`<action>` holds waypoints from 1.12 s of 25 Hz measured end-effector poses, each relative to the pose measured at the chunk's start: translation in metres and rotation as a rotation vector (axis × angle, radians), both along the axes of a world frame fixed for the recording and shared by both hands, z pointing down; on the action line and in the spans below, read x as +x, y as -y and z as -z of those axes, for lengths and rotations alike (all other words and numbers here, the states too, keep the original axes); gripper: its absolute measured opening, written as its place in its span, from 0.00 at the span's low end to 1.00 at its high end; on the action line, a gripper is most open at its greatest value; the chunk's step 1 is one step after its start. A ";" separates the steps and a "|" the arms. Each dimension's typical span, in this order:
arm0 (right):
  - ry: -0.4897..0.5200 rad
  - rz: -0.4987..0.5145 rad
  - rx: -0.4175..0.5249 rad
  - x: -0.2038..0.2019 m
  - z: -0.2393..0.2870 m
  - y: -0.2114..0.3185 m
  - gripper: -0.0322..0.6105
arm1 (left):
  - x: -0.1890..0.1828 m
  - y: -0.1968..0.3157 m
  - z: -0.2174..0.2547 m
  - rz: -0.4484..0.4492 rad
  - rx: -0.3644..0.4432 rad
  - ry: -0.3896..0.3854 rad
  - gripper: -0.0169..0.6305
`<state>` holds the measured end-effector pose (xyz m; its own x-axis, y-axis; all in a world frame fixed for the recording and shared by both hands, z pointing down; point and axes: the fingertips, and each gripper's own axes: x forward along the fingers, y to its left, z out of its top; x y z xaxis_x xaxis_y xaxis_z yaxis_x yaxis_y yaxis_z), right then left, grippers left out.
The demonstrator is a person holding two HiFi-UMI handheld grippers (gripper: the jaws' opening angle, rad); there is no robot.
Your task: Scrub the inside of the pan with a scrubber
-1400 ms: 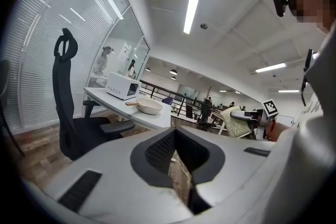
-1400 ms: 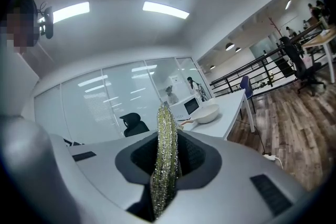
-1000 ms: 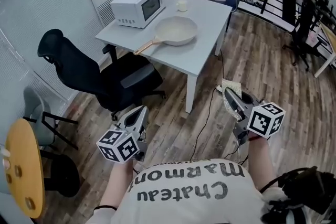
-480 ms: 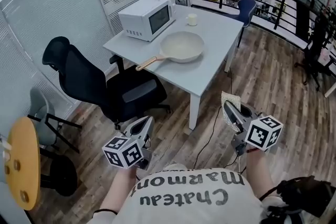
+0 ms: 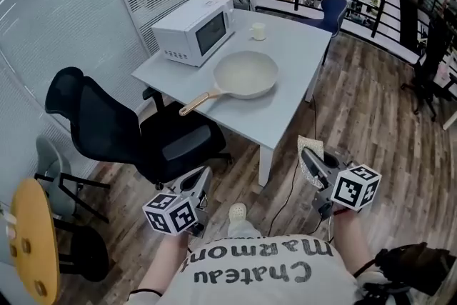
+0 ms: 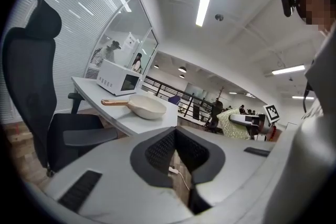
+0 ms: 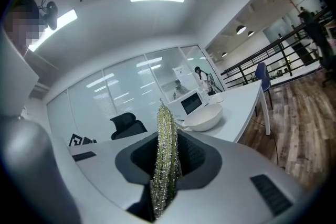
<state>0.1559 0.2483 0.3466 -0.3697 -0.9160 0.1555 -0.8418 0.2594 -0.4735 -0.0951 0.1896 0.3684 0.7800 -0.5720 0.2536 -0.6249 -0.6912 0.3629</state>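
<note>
- The pan (image 5: 247, 73) lies flat on the grey worktop (image 5: 289, 107), out past the person, its pale bowl facing up and looking empty. Its wooden handle (image 5: 197, 103) points toward the worktop's near-left edge.
- A white microwave (image 5: 193, 29) stands just behind the pan, a small cup (image 5: 258, 31) is further back, and a black office chair (image 5: 118, 131) sits at the worktop's left side.
- The scrubber (image 7: 166, 155), a glittery mesh pad, is pinched edge-on in the jaws of the right gripper (image 5: 311, 161), so the jaws are clamped on it with the pad standing up between them.
- The left gripper (image 5: 201, 178) has its jaws pressed together with nothing between them.
- Both grippers are held low over the wooden floor near the person's body, well apart from the pan.
- As I judge it, this is the approach step: the scrubber is in hand, but no scrubbing has begun.
- The next move calls for closing in on the worktop and bringing the scrubber down into the bowl. The left jaws would have to open to take the handle and steady the pan, since a light pan may well slide under rubbing.
</note>
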 end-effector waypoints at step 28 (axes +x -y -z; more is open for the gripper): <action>-0.037 -0.089 0.028 -0.008 0.030 0.295 0.14 | 0.007 0.313 0.028 -0.108 0.031 -0.027 0.02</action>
<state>0.1483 -0.0462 0.3163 -0.2807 -0.9493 0.1417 -0.8790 0.1949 -0.4353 -0.0885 -0.1238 0.3401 0.8440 -0.4914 0.2147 -0.5362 -0.7652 0.3562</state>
